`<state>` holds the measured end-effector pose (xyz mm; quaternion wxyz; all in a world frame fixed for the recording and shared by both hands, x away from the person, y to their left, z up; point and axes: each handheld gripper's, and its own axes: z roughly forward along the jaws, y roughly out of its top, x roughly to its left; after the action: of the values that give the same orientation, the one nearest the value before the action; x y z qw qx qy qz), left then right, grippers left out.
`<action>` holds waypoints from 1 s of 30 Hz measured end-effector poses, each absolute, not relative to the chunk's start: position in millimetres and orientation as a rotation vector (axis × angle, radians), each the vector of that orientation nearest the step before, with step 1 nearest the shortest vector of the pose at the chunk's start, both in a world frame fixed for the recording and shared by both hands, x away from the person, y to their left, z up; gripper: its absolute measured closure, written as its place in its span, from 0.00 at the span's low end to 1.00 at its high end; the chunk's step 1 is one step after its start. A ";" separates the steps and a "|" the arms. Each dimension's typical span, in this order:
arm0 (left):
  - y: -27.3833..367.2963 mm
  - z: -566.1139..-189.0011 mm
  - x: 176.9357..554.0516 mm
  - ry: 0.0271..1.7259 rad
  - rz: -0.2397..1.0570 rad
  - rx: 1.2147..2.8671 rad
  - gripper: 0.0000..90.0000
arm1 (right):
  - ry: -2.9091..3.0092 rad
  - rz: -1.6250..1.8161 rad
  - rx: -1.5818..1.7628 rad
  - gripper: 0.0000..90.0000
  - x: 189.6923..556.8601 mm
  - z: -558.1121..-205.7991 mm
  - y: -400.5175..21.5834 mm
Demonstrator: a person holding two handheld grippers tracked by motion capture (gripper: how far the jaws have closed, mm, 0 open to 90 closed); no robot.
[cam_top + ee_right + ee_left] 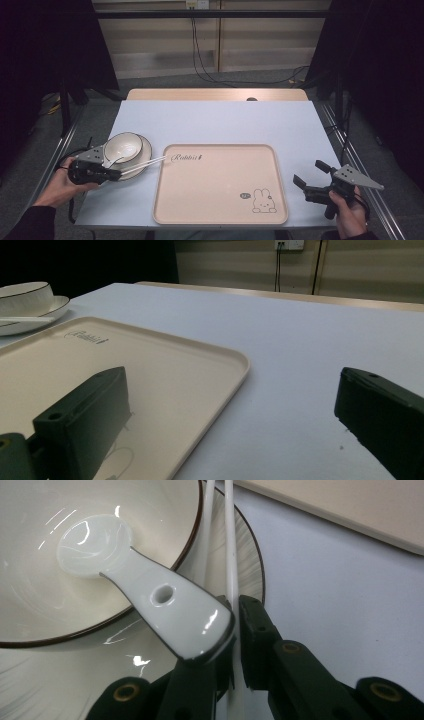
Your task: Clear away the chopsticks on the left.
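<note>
At tabletop left: left gripper [116, 173] jaws clamped on chopsticks [231, 555].
Chopsticks' long axis runs toward 2 o'clock onto tray [220, 212]; right gripper [309, 175] jaws apart, empty.

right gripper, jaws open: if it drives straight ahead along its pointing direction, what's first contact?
Probably the tray. The right gripper points left across the table, and in its own view one open jaw already sits over the tray's near corner. Beyond that come the plate and bowl. Height is unclear; it might skim over.
</note>
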<state>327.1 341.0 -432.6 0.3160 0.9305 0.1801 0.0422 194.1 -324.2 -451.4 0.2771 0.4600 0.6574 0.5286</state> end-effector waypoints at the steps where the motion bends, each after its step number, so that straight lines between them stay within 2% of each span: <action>1: 341.3 -431.0 326.5 0.484 0.111 2.451 0.94 | 1.768 1.419 1.231 0.01 194.1 -451.4 -324.2; 17: 342.5 -419.1 303.0 0.629 0.099 2.314 0.94 | 1.769 1.428 1.233 0.01 194.6 -451.2 -323.5; 30: 324.5 -412.7 270.2 0.811 0.066 2.177 0.94 | 1.778 1.435 1.225 0.01 196.0 -451.7 -322.9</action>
<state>270.2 324.5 -412.7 0.3973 0.8597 0.3200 0.0262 196.0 -322.9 -451.7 0.2711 0.4548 0.6602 0.5327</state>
